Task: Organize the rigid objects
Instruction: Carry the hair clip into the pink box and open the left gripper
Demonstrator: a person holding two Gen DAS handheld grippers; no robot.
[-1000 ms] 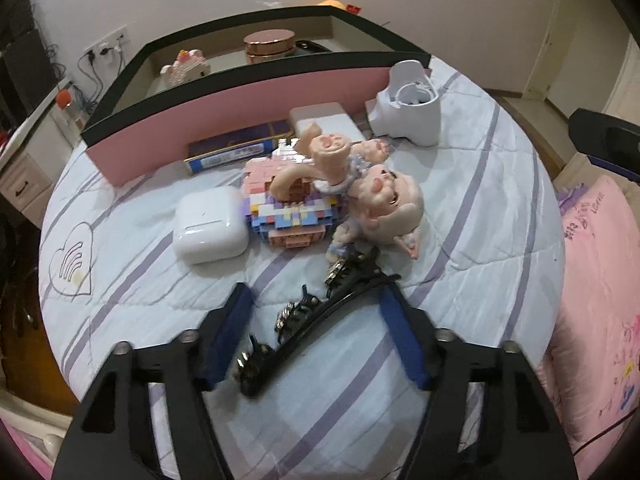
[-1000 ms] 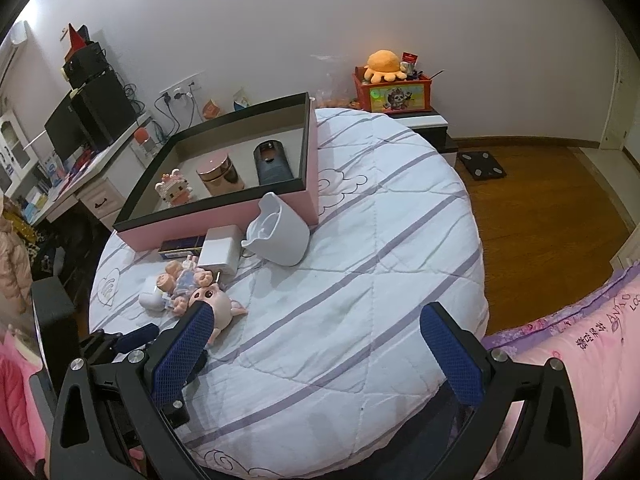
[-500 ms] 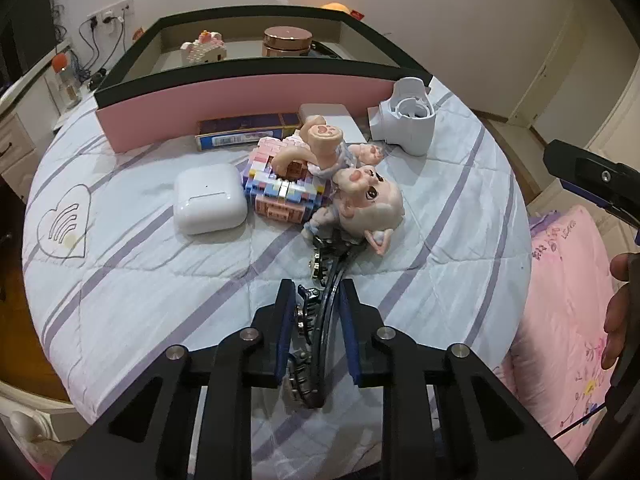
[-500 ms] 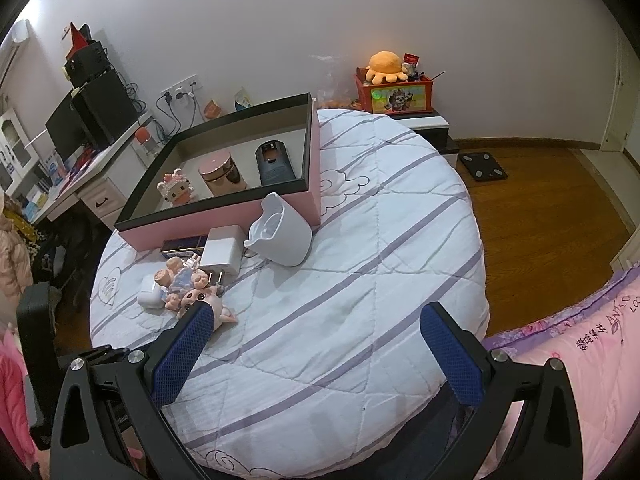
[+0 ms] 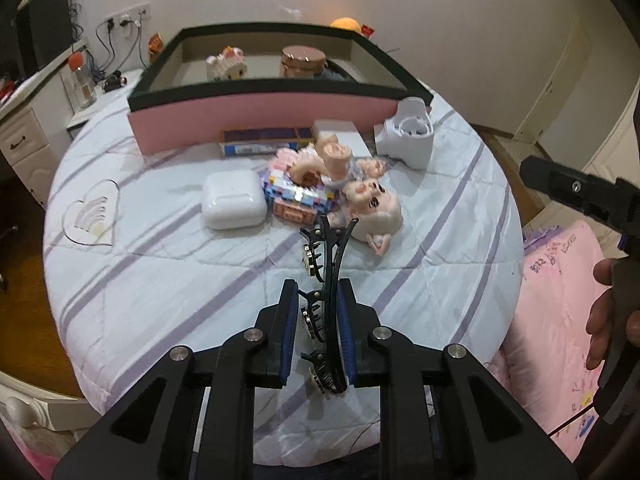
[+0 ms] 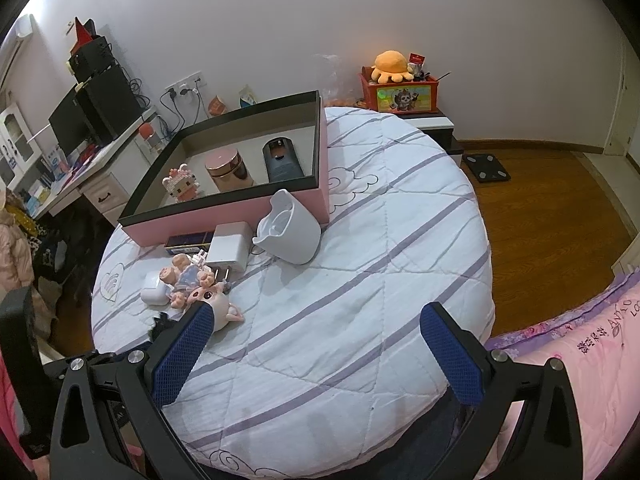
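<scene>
Clamping a black hair clip [image 5: 330, 280], the left gripper [image 5: 318, 330] has its blue pads closed tight on the clip's lower half. The clip is long, curved and glossy, with toothed prongs and small metallic studs; its upper end projects above the quilted bed [image 5: 168, 264]. The right gripper [image 6: 316, 350] stands wide open and holds nothing. Beyond the clip lie a pink doll [image 5: 374, 210], a brick toy [image 5: 298, 196] and a white case [image 5: 234, 200]. Farthest stands the pink box [image 5: 256, 120].
</scene>
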